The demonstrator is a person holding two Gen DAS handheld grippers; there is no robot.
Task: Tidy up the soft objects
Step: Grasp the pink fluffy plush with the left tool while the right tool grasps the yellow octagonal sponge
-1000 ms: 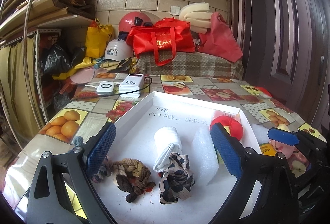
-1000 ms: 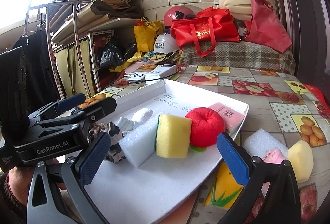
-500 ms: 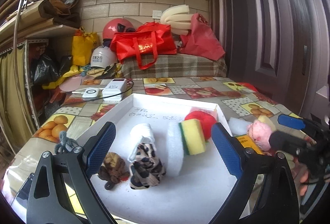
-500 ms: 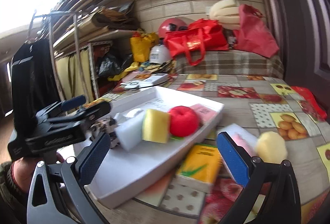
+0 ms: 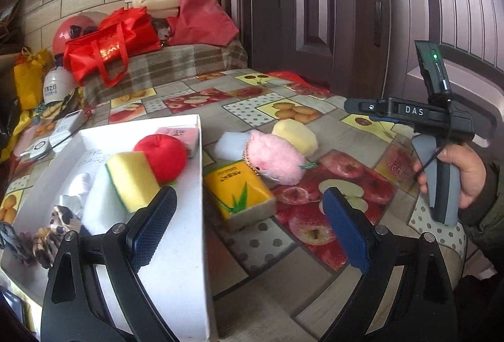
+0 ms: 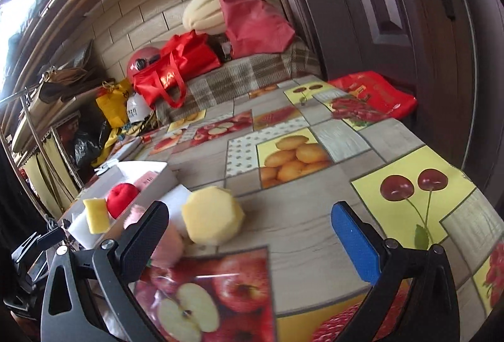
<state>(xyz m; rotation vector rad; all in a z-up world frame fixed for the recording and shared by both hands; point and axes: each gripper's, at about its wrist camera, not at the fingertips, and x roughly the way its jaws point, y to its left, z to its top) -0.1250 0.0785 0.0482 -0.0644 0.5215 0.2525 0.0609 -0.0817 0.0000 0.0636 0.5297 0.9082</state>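
"DAS" lettering on right tongs' body (image 5: 414, 110)

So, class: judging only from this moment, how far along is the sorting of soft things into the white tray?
Done: the white tray already holds the yellow sponge, the red plush apple and some cloth items. In hand: nothing; the left gripper and the right gripper are both open and empty. Left: the pink fluffy toy, pale yellow foam piece, white foam block and yellow tissue pack lie on the table beside the tray.
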